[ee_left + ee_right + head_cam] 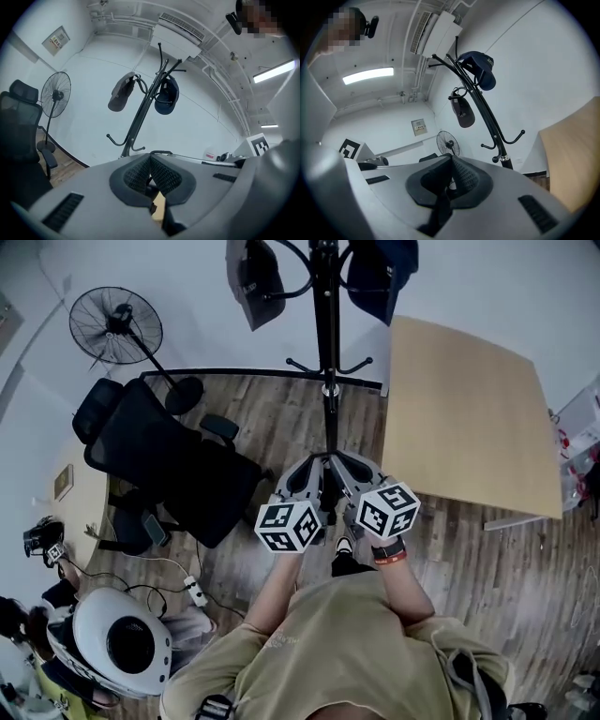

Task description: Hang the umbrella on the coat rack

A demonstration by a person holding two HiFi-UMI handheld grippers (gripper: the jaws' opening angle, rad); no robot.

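Far left: pedestal fan [114, 324] with a round wire cage and a thin pole on a disc base. Beside it is a black mesh office chair [159, 460], and a white power strip [195, 592] lies on a cable on the wood-plank floor [272, 418]

Centre: coat rack [326, 334], a slim black metal pole with curved hooks and a silver collar low down. A grey cap [255, 277] hangs from an upper hook on its left side and a navy cap [380, 273] from one on its right (both soft fabric, sagging)

Left gripper [150, 158]: grey plastic body, black ribbed pads closed tip to tip, nothing identifiable between them. Its marker cube [289, 526] sits just in front of the person's chest

Right gripper [451, 159]: same build, pads also pressed together at the tips, with only a dark gap behind them. The two grippers are held side by side, close to the foot of the rack and pointing at it

Umbrella: can't make it out in any view

Right: table [469, 418] with a flat tan wood-look top and square corners, its near corner just beside the rack pole
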